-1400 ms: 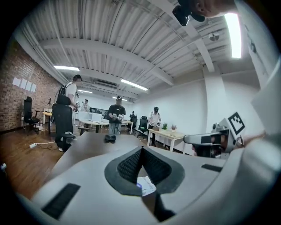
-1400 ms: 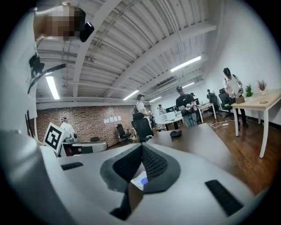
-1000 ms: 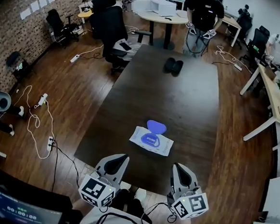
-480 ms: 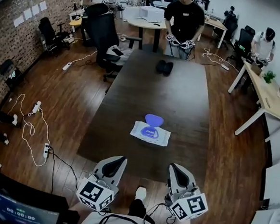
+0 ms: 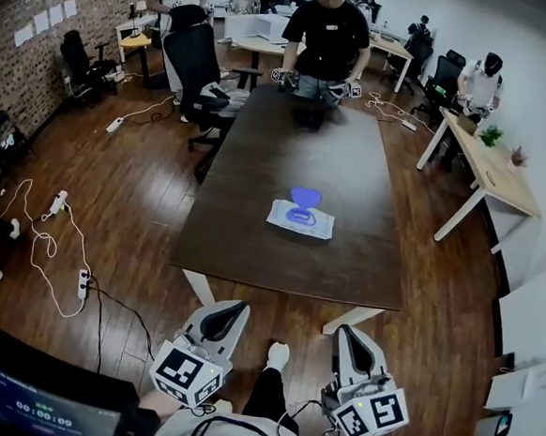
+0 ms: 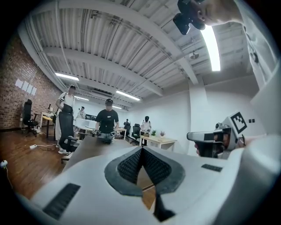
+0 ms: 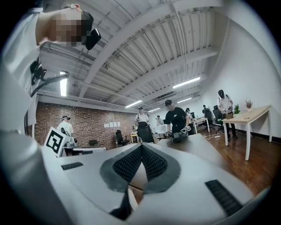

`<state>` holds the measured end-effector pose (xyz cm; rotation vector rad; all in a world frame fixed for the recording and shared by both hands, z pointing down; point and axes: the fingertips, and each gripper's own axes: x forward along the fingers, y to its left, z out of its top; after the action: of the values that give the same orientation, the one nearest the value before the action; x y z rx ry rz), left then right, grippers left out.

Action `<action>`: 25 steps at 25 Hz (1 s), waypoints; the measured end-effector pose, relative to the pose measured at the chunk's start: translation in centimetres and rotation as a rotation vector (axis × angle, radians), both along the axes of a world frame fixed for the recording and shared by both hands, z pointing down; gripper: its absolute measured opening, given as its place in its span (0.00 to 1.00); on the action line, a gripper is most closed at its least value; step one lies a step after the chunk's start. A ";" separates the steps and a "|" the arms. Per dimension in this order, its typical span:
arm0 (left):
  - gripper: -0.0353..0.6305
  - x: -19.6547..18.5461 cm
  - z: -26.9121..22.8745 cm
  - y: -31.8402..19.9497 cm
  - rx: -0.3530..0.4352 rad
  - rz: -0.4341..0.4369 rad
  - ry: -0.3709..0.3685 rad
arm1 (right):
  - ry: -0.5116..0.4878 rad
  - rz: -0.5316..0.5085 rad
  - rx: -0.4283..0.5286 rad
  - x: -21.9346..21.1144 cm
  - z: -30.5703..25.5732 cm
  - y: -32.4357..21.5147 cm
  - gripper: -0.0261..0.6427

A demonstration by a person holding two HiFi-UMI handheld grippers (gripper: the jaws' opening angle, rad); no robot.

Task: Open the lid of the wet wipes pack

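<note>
The wet wipes pack (image 5: 300, 220) lies flat on the dark table (image 5: 252, 248), white with a blue label. Its blue lid (image 5: 305, 198) stands flipped open on the far side. Both grippers hang well short of the table's near edge, over the floor and far from the pack. My left gripper (image 5: 231, 306) is shut and holds nothing; in the left gripper view its jaws (image 6: 141, 151) meet at the tips. The right gripper (image 5: 347, 332) is shut and empty too, its jaws (image 7: 141, 147) pressed together. The pack is hidden in both gripper views.
A person in black (image 5: 323, 38) stands at the table's far end holding grippers, above a dark object (image 5: 311, 118) on the tabletop. An office chair (image 5: 196, 61) stands at the far left corner. Cables and power strips (image 5: 57, 233) lie on the floor at left. A light desk (image 5: 484, 163) is at right.
The view has pulled back from the table, so the pack now lies much farther from both grippers. The person in black has come up to the far end. Both grippers stayed shut.
</note>
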<state>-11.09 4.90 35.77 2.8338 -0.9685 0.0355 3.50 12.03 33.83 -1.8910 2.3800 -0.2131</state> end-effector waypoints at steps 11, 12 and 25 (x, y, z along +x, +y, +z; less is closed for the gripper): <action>0.06 -5.1 -2.7 8.5 0.005 -0.021 0.021 | 0.028 0.025 0.035 -3.8 -3.0 8.3 0.05; 0.05 -5.2 -2.4 9.1 -0.001 -0.030 0.024 | 0.030 0.020 0.028 -3.7 -2.8 8.9 0.05; 0.06 -0.5 -3.6 13.2 0.026 -0.037 0.037 | 0.019 -0.034 0.023 -0.7 -2.8 13.3 0.05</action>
<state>-11.58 18.11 32.14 2.8286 -1.0208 -0.0333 2.76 25.36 31.03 -1.8515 2.4180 -0.1705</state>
